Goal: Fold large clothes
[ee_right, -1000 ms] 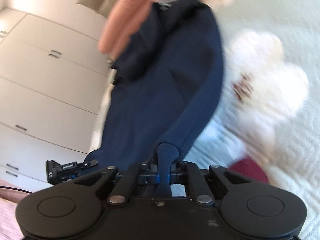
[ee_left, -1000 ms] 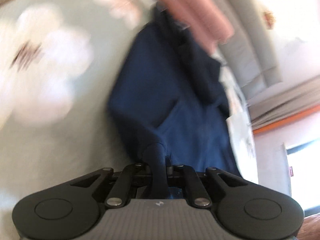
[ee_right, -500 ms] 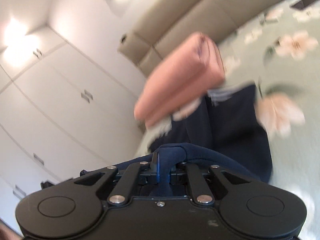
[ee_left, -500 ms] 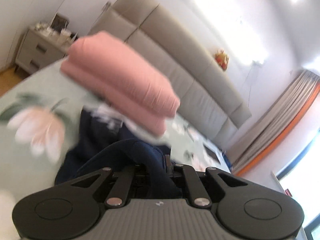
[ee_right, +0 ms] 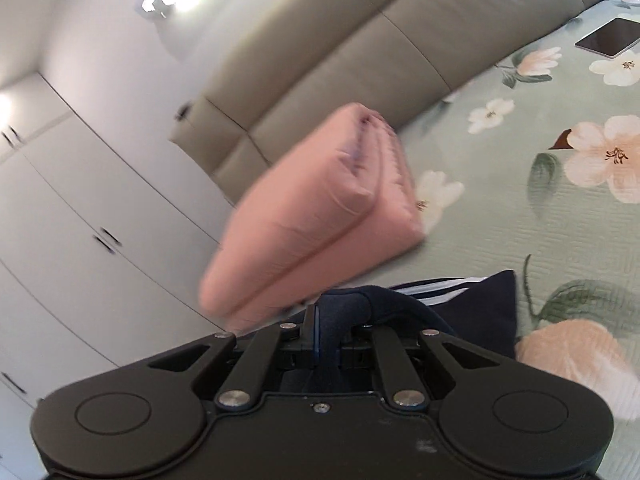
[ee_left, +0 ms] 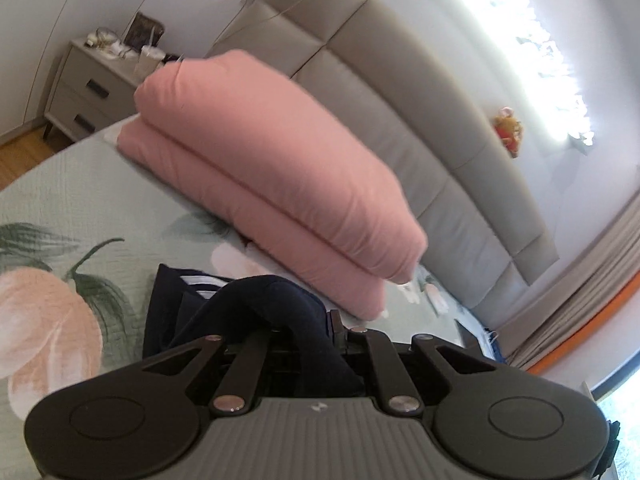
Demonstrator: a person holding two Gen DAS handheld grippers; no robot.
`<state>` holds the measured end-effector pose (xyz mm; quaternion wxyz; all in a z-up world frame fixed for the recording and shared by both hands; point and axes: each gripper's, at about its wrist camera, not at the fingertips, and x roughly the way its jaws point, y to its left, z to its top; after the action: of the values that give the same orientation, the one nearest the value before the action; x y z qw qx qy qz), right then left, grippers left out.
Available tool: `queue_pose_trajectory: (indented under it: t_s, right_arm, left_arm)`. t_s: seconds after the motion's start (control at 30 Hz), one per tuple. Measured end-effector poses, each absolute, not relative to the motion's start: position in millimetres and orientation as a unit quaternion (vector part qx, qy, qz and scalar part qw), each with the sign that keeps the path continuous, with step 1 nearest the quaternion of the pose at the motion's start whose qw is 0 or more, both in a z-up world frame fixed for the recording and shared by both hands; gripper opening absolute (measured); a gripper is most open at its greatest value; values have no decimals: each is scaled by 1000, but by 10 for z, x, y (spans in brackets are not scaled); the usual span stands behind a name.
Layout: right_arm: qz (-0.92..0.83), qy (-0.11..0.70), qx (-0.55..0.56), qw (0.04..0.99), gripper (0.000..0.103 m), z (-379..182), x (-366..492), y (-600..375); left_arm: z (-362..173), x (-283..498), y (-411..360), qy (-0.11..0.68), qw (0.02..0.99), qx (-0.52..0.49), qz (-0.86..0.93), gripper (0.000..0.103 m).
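The room was brightly and evenly lit. In the left wrist view a ceiling light was blown out to a white glare that bled across the wall, and daylight burned out the lower right corner by the curtain. In the right wrist view the same sort of glare sat at the top left. Shadows were soft and faint. Both pictures bent strongly at the edges, curving the headboard and the wardrobe doors, with dark corners. The pink folded quilt and wardrobe handles were smeared by motion in the right wrist view; the left wrist view was sharper.
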<state>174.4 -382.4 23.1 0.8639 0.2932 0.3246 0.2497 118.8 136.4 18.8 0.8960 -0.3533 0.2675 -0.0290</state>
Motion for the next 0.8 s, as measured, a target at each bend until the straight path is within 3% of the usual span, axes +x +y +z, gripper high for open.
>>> queue_pose_trajectory:
  t_s: [0.23,0.33,0.37,0.4,0.43,0.5,0.53,0.63,0.8]
  right_arm:
    - [219,362,286,860,13,-102,2479,-3614]
    - [184,375,276,866,48,-204,2830,-3525]
    - [180,366,254,877,67,-199,2869,-3481]
    - [183,361,227,886,78,-196,2898,-3426]
    - [194,362,190,892,78,-205,2927,-3357]
    - [225,372,128,891,78,-282,2959,-3241]
    - [237,376,94,891,80,-344,2969,-3185]
    - [241,383,6,892,80,-565,3017,-3046]
    - [228,408,-34,883,82,-930,3269,-2911]
  left_arm:
    - [-176,1888,1492,270,898,-347,9,16]
    - [-318,2351,1617,322,872,-369,-8,31]
    - [-374,2476,1646,348,861,-372,-12,46]
    - [-419,2554,1669,366,854,-368,-14,60]
    - [-454,2591,1698,371,856,-360,-13,65]
    - [-489,2582,1767,360,866,-345,-16,89]
    - [-517,2583,1830,358,867,-346,-23,92]
    - [-633,2624,1937,360,874,-326,-33,97]
    - [-1024,2921,1850,446,858,-249,-50,93]
